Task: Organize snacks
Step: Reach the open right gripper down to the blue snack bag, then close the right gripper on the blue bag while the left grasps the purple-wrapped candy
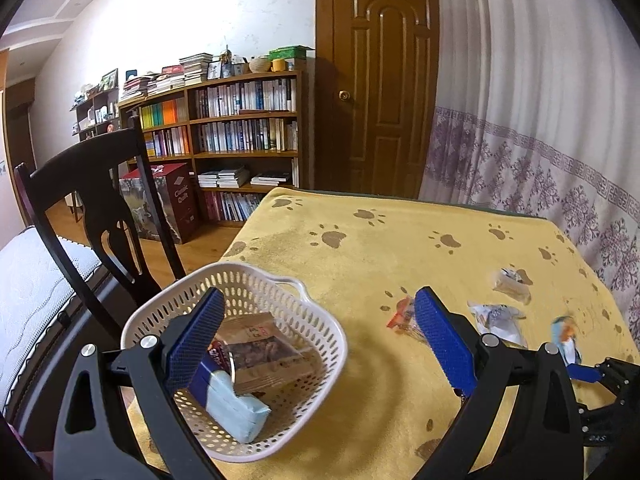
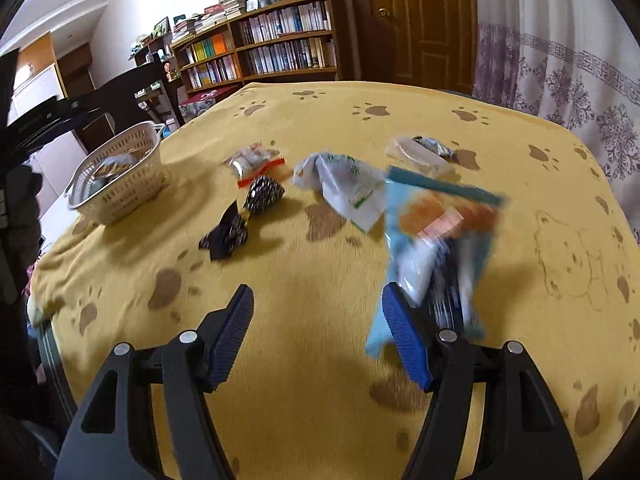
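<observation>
- Right gripper (image 2: 317, 334): black frame, blue ribbed pads, jaws spread wide, nothing clamped between them, hovering over yellow paw-print tablecloth (image 2: 320, 400).
- Blurred light-blue snack packet with orange picture (image 2: 436, 236) just beside the right pad, partly behind it; touching or not, cannot tell.
- Left gripper (image 1: 316, 334): same build, jaws wide apart, empty, poised above white perforated plastic basket (image 1: 328, 344) at the table's left edge.
- Inside basket: pale-blue wrapped bar (image 1: 236, 412) nearest, brown printed flat packet (image 1: 264, 352) behind and partly over it.
- Mid table, right wrist view: black-and-white patterned wrapper (image 2: 226, 236), second patterned piece (image 2: 264, 194) just beyond, clear packet with red edge (image 2: 254, 162) further back.
- White crumpled bag with green print (image 2: 346, 188) centre, touching the blue packet's left edge.
- Beige flat packet (image 2: 416, 154) with dark foil wrapper (image 2: 434, 145) touching it, farthest of the snacks.
- Beyond table: dark wooden chair (image 1: 80, 208), wooden bookshelf full of books (image 1: 240, 128), brown panel door (image 1: 384, 80), white curtain with purple pattern (image 1: 540, 120).
</observation>
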`<act>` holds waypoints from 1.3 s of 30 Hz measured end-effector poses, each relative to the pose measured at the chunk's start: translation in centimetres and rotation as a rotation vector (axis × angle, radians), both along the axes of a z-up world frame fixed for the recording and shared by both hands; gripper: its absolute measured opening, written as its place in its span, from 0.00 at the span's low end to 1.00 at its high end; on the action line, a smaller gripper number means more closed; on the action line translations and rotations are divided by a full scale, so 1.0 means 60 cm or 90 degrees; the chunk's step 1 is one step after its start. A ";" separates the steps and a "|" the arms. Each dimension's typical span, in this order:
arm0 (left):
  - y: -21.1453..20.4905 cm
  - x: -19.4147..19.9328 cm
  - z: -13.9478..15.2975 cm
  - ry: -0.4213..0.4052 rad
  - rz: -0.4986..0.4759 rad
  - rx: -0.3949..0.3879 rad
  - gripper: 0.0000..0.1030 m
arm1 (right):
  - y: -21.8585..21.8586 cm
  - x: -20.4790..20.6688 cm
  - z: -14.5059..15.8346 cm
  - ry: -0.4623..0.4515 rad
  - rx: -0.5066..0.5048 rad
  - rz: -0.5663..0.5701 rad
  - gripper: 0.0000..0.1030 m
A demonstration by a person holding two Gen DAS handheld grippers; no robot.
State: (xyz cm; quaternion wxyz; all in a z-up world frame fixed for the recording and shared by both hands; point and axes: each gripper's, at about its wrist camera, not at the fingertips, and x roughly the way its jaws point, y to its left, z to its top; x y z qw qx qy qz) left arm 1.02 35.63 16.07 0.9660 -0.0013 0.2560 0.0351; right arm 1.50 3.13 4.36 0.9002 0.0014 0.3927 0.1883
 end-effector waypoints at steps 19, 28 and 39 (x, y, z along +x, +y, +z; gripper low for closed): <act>-0.066 0.000 -0.031 0.022 -0.056 0.039 0.94 | -0.079 0.100 0.041 -0.027 0.058 -0.127 0.70; -0.093 0.006 -0.053 0.039 -0.081 0.050 0.94 | -0.042 0.161 0.000 0.035 -0.023 -0.066 0.70; -0.138 0.033 -0.109 0.094 -0.117 0.064 0.94 | -0.019 0.077 -0.029 0.022 -0.091 -0.008 0.70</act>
